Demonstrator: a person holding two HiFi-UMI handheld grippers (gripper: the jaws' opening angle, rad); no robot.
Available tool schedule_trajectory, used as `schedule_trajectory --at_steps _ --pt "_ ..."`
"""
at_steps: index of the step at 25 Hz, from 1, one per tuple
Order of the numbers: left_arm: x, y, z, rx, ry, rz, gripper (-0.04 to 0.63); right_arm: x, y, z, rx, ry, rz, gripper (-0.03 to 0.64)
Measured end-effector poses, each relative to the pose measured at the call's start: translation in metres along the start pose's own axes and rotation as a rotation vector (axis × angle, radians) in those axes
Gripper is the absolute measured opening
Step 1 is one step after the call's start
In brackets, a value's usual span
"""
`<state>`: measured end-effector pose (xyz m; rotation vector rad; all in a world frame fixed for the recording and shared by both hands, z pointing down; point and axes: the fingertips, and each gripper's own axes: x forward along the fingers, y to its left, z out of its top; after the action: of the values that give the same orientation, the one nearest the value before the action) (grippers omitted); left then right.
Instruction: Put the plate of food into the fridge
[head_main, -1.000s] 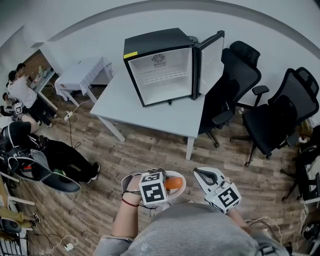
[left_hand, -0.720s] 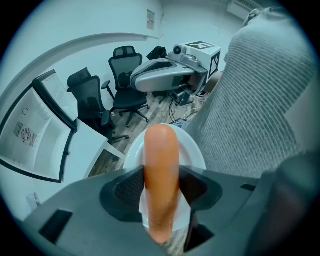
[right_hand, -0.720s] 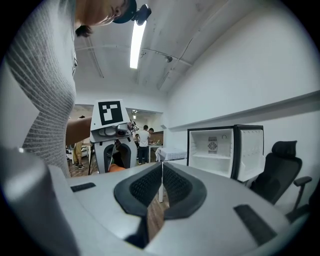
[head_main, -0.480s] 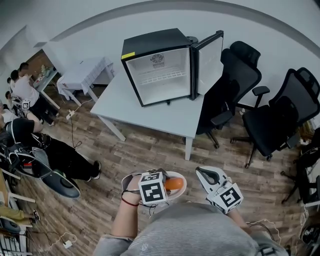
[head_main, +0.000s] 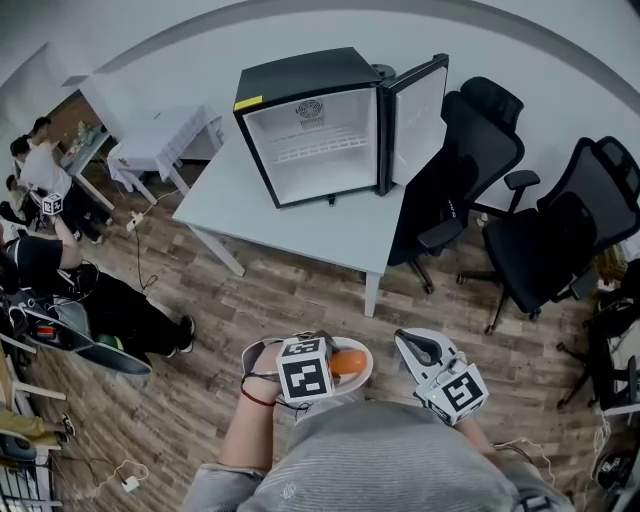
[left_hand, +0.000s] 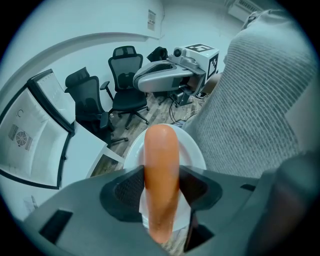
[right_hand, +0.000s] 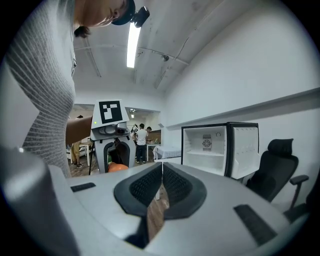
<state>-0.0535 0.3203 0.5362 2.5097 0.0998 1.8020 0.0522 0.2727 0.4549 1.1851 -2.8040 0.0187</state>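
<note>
A white plate (head_main: 258, 357) with a long orange piece of food (head_main: 349, 363) is held low in front of the person's body. My left gripper (head_main: 330, 365) is shut on it. In the left gripper view the orange food (left_hand: 161, 170) and the plate (left_hand: 192, 152) lie between the two pads. My right gripper (head_main: 415, 346) hangs beside the plate at the right, shut and empty (right_hand: 161, 189). The small black fridge (head_main: 315, 125) stands on a grey table (head_main: 300, 225) ahead. Its door is swung open to the right, and its white inside is bare.
Two black office chairs (head_main: 470, 160) (head_main: 560, 220) stand right of the table. A small white table (head_main: 160, 145) is at the back left. People (head_main: 40, 180) and bags (head_main: 70, 330) are on the wooden floor at the left.
The fridge and table have shifted a little left and up in the head view. Both grippers keep their hold and their places by the body.
</note>
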Motion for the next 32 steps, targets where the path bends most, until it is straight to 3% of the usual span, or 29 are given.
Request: schedule_trajectory --at_steps 9,18,32 --pt "-0.004 0.066 0.0 0.026 0.002 -0.003 0.221 0.046 -0.042 0.007 -0.014 0.004 0.004 0.014" --pt "-0.015 0.162 -0.018 0.019 0.003 -0.002 0.221 0.123 -0.093 0.014 -0.013 0.014 0.005 0.014" --pt "-0.041 0.289 -0.05 0.061 0.012 -0.002 0.221 0.236 -0.162 0.031 -0.013 -0.009 -0.066 0.014"
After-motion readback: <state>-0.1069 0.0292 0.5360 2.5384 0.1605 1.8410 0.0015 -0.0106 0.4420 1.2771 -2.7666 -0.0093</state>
